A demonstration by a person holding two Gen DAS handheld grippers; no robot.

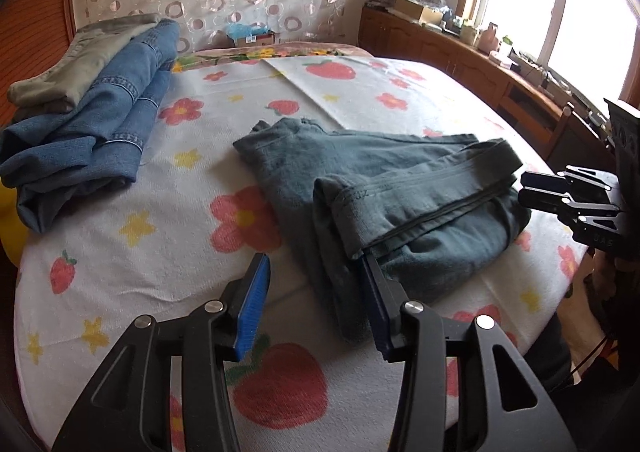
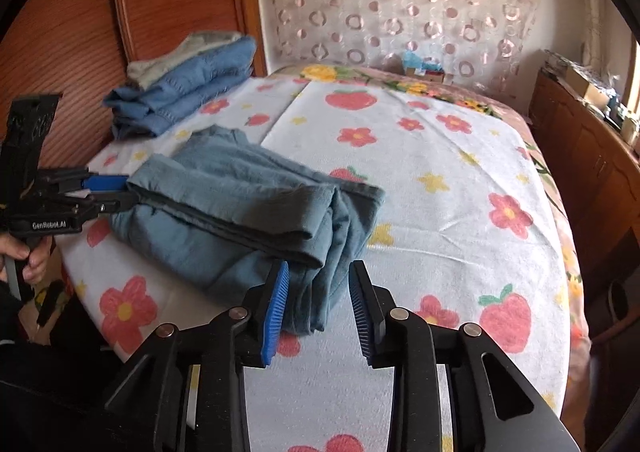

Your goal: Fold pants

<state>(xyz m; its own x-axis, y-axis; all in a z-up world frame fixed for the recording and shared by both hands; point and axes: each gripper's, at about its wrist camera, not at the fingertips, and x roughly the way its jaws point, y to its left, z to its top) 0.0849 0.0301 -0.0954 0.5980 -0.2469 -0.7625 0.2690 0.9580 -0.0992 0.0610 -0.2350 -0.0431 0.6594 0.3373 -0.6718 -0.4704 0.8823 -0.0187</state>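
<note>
A pair of grey-teal pants (image 1: 380, 180) lies folded into a thick bundle on the flower-and-strawberry sheet (image 1: 160, 252). My left gripper (image 1: 314, 258) is open at the bundle's near end; its right finger sits against the cloth and a hanging fold lies between the fingers without being pinched. In the right wrist view the same pants (image 2: 240, 204) stretch away to the left. My right gripper (image 2: 320, 264) is open around their near corner, with cloth between the pads but not squeezed. Each gripper shows in the other view: the right gripper (image 1: 524, 188) and the left gripper (image 2: 120, 194).
Folded blue jeans (image 1: 100, 112) on a khaki garment (image 1: 80, 60) are stacked at the bed's back left corner, by the wooden headboard (image 2: 80, 32). A cluttered wooden cabinet (image 1: 460, 56) runs along the right under a bright window. A person's hand (image 2: 28, 256) grips the left handle.
</note>
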